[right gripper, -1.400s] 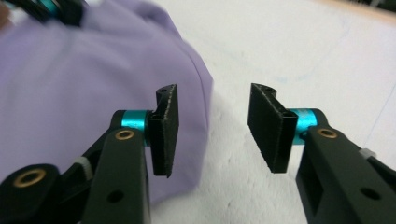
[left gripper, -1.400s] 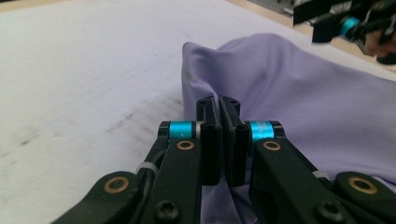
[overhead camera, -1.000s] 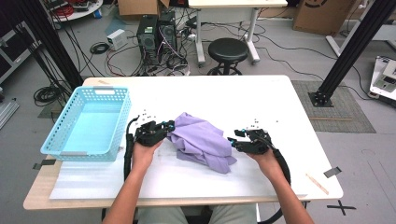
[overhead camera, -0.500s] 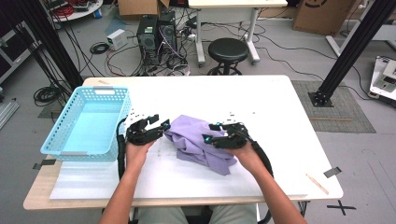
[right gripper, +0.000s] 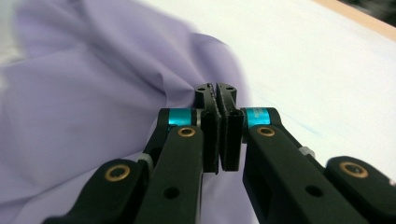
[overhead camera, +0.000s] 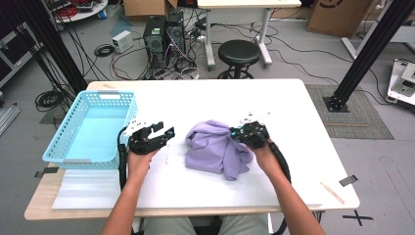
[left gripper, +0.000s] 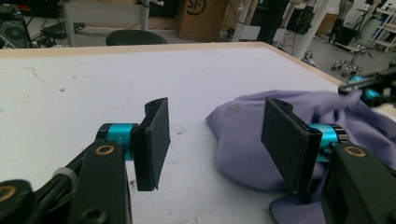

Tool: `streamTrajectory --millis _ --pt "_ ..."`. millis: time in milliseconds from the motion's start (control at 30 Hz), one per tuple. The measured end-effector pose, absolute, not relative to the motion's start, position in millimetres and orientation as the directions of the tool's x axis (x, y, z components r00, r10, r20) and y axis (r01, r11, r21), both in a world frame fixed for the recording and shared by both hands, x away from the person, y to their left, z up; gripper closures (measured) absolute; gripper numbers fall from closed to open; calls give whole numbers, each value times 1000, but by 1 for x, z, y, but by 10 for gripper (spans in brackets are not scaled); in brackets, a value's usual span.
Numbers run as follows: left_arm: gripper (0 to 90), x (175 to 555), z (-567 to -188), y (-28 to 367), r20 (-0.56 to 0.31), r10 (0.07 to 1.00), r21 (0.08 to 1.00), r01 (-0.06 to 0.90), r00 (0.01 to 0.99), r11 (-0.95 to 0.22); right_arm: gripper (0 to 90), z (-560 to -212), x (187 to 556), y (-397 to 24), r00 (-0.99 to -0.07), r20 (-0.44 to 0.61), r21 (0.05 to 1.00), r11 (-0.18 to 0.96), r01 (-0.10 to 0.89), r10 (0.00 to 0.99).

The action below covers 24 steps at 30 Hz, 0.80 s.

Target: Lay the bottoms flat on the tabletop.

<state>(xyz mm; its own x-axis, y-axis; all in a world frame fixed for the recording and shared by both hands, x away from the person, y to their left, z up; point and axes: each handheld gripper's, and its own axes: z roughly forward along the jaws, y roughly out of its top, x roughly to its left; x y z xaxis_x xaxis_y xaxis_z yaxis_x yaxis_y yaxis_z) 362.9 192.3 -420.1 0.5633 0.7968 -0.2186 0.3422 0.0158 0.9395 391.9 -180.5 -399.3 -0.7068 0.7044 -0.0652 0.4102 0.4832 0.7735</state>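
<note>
Right gripper point(overhead camera: 241, 131) jaws just clamped lavender cloth point(overhead camera: 215, 152); left gripper point(overhead camera: 161, 131) jaws apart.

The left gripper point(left gripper: 212, 140) holds its black jaws apart over the white table point(left gripper: 93, 84) — nothing between them. A crumpled lilac cloth point(left gripper: 243, 135) lies toward the table's right edge, its fold seemingly touching the right-hand jaw.

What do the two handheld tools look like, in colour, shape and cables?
Both the left tool and the right tool are black, with two flat rectangular black jaws on linked black arms. Each has turquoise metal collars behind the jaws and brass-coloured pivot pins. A black cable trails from each one along the forearm. The forearms are bare, without sleeves.
</note>
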Motion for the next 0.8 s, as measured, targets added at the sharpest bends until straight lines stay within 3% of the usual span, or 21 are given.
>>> streamTrajectory --millis 167,300,367,467,600,700,800 --pt "422 365 -422 189 -220 790 940 341 572 15 867 -406 397 -229 -559 -53 748 404 527 828" --pt "422 365 -423 187 -217 788 943 334 577 15 694 -406 393 -243 -541 -25 775 358 520 841" --pt "422 366 -423 187 -213 789 944 329 577 14 626 -400 389 -241 -552 -27 805 345 482 833" --pt "422 365 -423 188 -214 788 944 328 577 16 594 -387 382 -231 -580 -25 848 324 419 815" --pt "419 364 -422 188 -212 785 946 323 582 16 529 -378 376 -200 -713 -14 872 357 334 701" --pt "419 363 -421 188 -215 783 946 324 584 18 453 -386 380 -171 -798 38 856 393 337 601" --pt "418 363 -421 187 -209 780 945 326 589 6 382 -398 385 -150 -821 69 826 430 365 566"
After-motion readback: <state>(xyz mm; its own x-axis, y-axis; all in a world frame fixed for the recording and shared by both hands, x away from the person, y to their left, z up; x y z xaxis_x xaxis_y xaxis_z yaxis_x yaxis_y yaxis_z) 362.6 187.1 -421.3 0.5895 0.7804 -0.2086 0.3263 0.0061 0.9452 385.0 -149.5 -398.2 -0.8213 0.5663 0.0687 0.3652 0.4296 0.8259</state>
